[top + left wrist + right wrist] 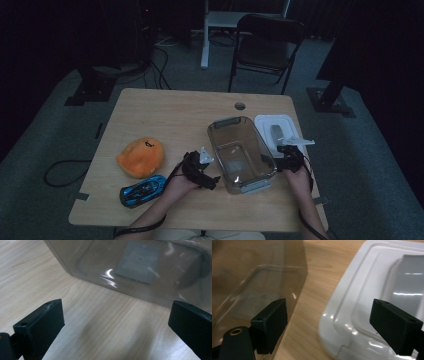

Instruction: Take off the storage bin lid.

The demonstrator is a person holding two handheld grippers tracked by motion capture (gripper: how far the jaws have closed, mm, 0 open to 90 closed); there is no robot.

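A clear plastic bin (241, 153) stands empty near the middle of the wooden table (170, 112). Its white lid (276, 131) lies flat just right of it. My left gripper (210, 176) is open at the bin's left wall, jaws spread over bare wood, with the bin (140, 267) close ahead. My right gripper (289, 151) is open too, between the bin (249, 282) and the lid (374, 297), its right jaw above the lid's near edge. An orange plush toy (141, 157) and a blue toy car (143, 190) lie at the left.
A dark folding chair (266, 42) and a white table leg (205, 40) stand beyond the far edge. A cable hole (240, 106) sits in the tabletop behind the bin. Cables lie on the grey floor at the left.
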